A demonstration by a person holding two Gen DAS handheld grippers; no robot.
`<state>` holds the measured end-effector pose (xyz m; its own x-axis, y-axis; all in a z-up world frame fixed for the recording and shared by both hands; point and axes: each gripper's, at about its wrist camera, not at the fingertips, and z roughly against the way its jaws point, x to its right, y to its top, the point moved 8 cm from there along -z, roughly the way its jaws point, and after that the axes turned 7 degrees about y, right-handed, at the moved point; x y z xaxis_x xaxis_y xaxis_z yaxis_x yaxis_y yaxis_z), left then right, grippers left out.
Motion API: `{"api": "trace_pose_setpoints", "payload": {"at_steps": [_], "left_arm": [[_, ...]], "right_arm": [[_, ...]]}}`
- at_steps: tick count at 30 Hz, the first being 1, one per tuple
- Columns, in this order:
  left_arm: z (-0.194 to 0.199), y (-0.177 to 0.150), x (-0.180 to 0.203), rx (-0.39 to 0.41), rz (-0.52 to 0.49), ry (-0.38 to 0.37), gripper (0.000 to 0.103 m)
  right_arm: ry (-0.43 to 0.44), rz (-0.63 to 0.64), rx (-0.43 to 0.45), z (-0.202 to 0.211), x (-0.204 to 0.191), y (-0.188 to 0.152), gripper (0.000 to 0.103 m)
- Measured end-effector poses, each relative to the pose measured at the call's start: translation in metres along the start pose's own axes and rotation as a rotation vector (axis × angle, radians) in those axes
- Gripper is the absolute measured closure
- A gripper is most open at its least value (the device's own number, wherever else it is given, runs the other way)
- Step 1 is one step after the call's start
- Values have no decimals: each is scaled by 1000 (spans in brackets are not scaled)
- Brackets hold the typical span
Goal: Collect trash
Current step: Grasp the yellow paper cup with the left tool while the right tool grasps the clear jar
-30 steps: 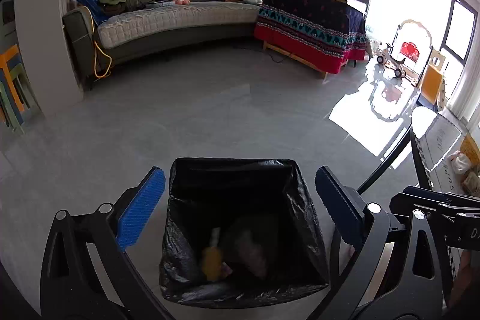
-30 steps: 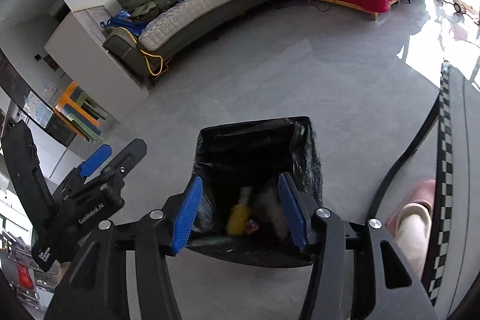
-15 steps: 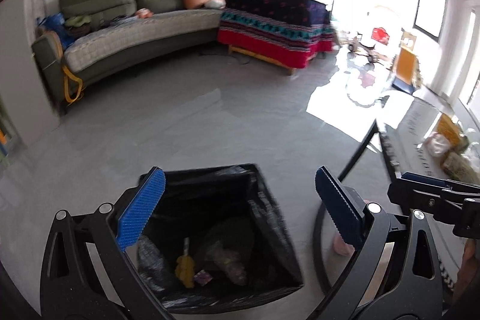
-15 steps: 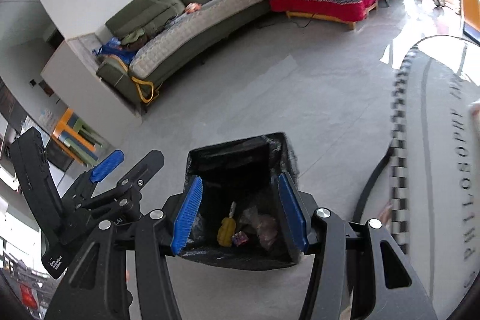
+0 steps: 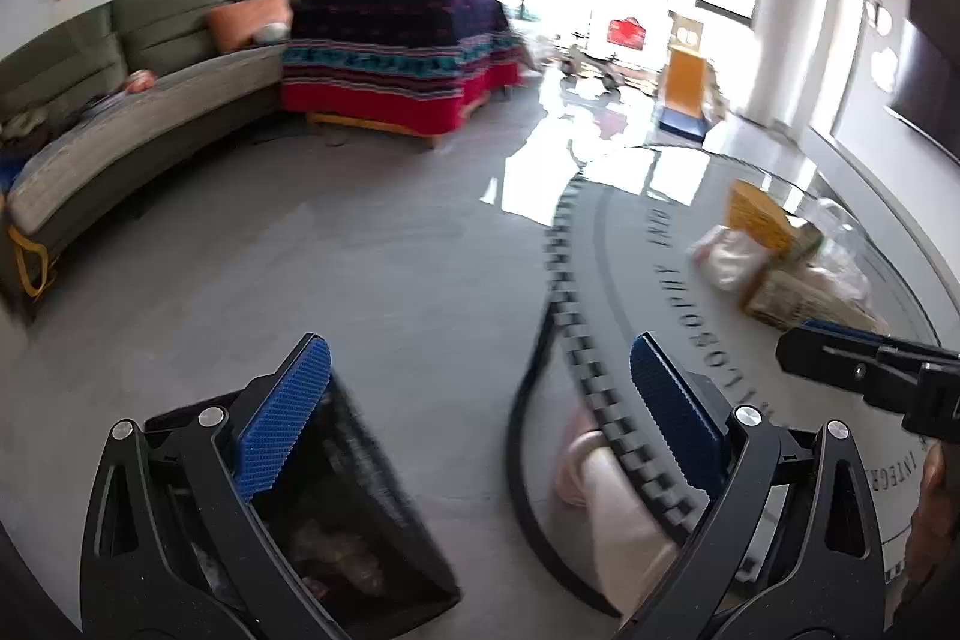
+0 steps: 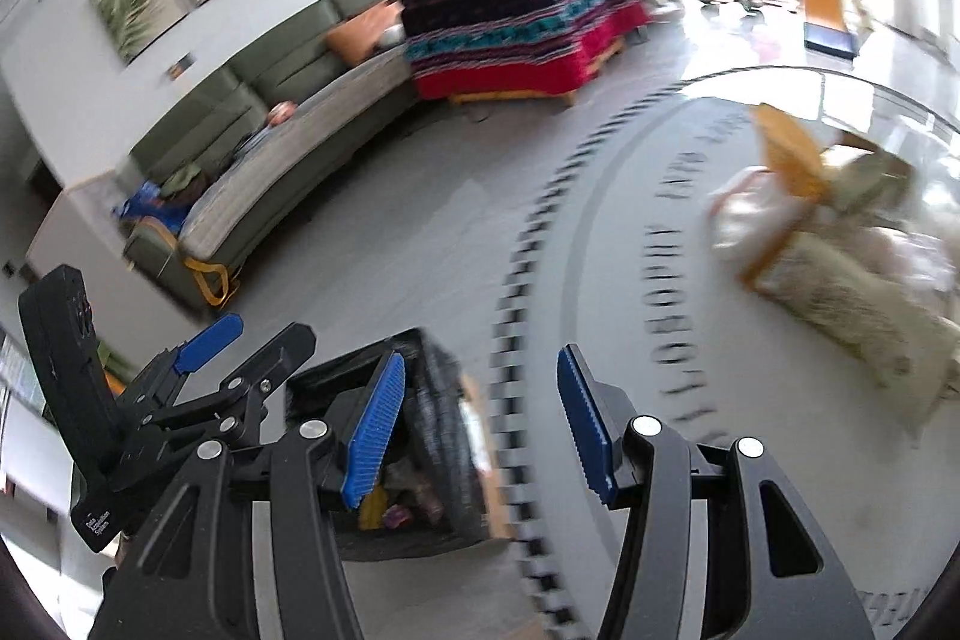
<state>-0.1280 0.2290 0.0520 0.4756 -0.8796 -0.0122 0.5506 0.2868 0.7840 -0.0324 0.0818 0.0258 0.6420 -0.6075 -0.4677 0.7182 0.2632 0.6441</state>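
A bin lined with a black bag (image 5: pixel 366 514) stands on the floor at lower left, with wrappers and a yellow scrap inside (image 6: pixel 375 511). On the round glass table (image 5: pixel 654 244) lies a pile of trash (image 5: pixel 774 256): white plastic bags, a yellow carton and printed paper packs (image 6: pixel 834 256). My left gripper (image 5: pixel 480 418) is open and empty, between the bin and the table's checkered edge. My right gripper (image 6: pixel 480 427) is open with nothing between its pads, over the table's rim and short of the pile. Each gripper shows in the other's view (image 5: pixel 798 340) (image 6: pixel 252 340). Both views are motion-blurred.
A green sofa (image 5: pixel 138 100) curves along the far wall, beside a frame draped in a red and dark patterned cloth (image 5: pixel 402 58). Bright windows, toys and a yellow slide (image 5: pixel 684 88) are at the back. A person's pink slipper and pale sock (image 5: pixel 600 496) show under the glass.
Both grippers have swung right, away from over the bin and toward the round table. The bin slid to the lower left of both views and the trash pile came into sight. Neither gripper's jaws changed.
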Motion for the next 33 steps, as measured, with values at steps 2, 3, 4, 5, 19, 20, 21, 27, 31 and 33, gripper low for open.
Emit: {"api": "trace_pose_setpoints", "payload": {"at_steps": [2, 3, 4, 5, 19, 20, 21, 27, 31, 33], "left_arm": [[-5, 4, 21, -5, -25, -30, 6], [-7, 7, 30, -8, -34, -45, 6], [-7, 11, 37, -9, -40, -54, 6], [-9, 15, 49, -8, -52, -70, 6], [-49, 70, 172, 9, -132, -186, 6], [-56, 73, 179, -4, -132, -192, 6], [-62, 76, 184, -12, -132, -191, 6], [-97, 92, 213, -63, -124, -193, 6], [-117, 99, 233, -77, -126, -182, 6], [-126, 99, 242, -100, -122, -197, 6]], "right_arm": [[-31, -29, 23, 12, 23, 6, 48], [-44, -41, 32, 16, 32, 8, 48], [-59, -54, 43, 22, 42, 10, 48], [-82, -71, 59, 29, 56, 15, 48], [-341, -260, 196, 77, 215, 74, 37], [-359, -265, 194, 75, 225, 77, 37], [-374, -273, 189, 70, 233, 80, 37], [-438, -294, 175, 45, 271, 96, 37], [-462, -287, 175, 31, 282, 103, 35], [-482, -277, 162, 25, 286, 105, 35]]}}
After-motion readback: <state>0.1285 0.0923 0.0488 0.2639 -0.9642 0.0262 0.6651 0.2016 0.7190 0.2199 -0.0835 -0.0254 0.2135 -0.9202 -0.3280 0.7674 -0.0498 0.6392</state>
